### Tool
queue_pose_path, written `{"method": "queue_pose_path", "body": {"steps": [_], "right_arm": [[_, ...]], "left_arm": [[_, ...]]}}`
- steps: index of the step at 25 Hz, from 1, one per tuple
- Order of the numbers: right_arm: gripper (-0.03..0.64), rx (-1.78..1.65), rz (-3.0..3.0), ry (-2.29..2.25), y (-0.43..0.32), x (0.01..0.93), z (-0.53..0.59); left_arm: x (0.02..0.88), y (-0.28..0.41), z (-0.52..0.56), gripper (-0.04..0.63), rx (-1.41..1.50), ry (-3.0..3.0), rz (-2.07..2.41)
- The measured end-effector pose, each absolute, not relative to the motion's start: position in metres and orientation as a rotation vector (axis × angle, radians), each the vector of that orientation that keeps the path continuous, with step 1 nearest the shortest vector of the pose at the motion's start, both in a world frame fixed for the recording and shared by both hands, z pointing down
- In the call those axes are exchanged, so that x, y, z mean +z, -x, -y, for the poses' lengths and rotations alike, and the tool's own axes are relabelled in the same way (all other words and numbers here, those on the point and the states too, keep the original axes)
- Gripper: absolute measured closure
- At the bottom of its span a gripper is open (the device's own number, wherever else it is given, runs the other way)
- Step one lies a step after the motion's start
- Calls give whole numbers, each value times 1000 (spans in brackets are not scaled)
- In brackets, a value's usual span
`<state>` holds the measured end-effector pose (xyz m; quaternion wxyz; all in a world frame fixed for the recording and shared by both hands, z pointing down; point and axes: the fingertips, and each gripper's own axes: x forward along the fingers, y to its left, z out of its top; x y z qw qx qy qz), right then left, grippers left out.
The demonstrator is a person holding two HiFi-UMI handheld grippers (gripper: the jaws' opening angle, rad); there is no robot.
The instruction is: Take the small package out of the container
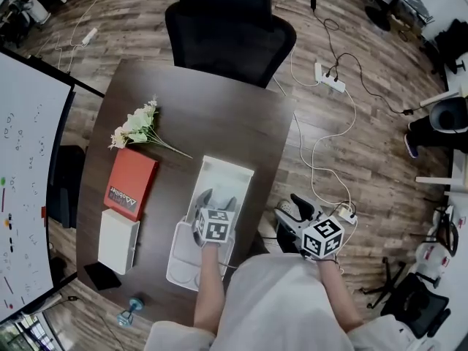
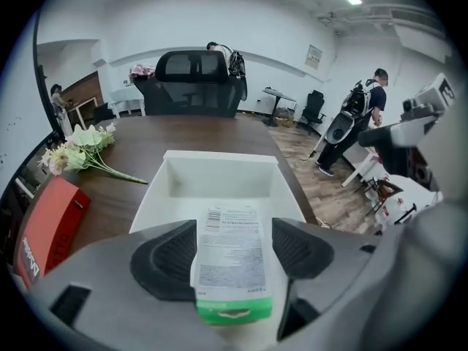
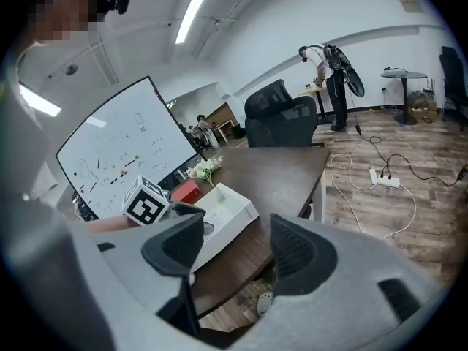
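Observation:
A white open container (image 1: 228,167) sits near the front of the dark table (image 1: 219,115). My left gripper (image 1: 216,199) reaches down into its near end. In the left gripper view the small package (image 2: 232,251), white with printed text and a green end strip, lies lengthwise between the jaws of the left gripper (image 2: 234,229). The jaws stand wide and a thin gap shows at the right pad. The container's (image 2: 219,156) far half is bare. My right gripper (image 1: 294,207) hangs open past the table's right edge and holds nothing, as the right gripper view (image 3: 235,229) also shows.
A red book (image 1: 131,183), a white box (image 1: 118,240) and a bunch of flowers (image 1: 139,126) lie on the table's left. A white lid or tray (image 1: 179,269) rests at the front edge. A black chair (image 1: 230,24) stands behind; cables and a power strip (image 1: 329,79) cross the floor at right.

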<state>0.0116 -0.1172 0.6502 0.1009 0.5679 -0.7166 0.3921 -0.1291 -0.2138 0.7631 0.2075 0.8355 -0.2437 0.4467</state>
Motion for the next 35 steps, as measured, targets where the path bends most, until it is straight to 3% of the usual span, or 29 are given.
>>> {"method": "queue_pose_path", "body": {"steps": [35], "right_arm": [[327,1097,2159,-1554,-22,646,140]], "left_arm": [[797,122,215,265,1500,-2197,612]]}}
